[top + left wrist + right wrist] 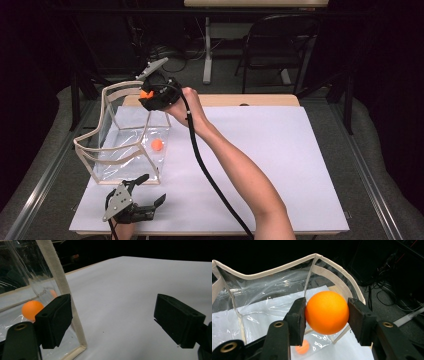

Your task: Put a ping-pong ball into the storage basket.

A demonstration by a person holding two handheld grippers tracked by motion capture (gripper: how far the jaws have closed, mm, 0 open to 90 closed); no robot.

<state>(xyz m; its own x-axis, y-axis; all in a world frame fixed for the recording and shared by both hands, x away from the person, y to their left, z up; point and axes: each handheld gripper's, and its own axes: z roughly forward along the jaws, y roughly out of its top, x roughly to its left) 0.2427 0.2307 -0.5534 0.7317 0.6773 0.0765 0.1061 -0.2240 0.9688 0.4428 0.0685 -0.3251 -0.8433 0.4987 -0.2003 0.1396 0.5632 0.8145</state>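
Right tool pinches a smooth, glossy orange plastic ball above the clear cream-trimmed bag; left tool spread wide.

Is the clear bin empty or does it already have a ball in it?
Not empty. One orange ball lies on the bin's floor; a second ball is clamped in the right hand-held gripper above the rim.

White-topped table carries a clear, cream-trimmed bag at its left, and the left hand-held gripper rests just beside it.
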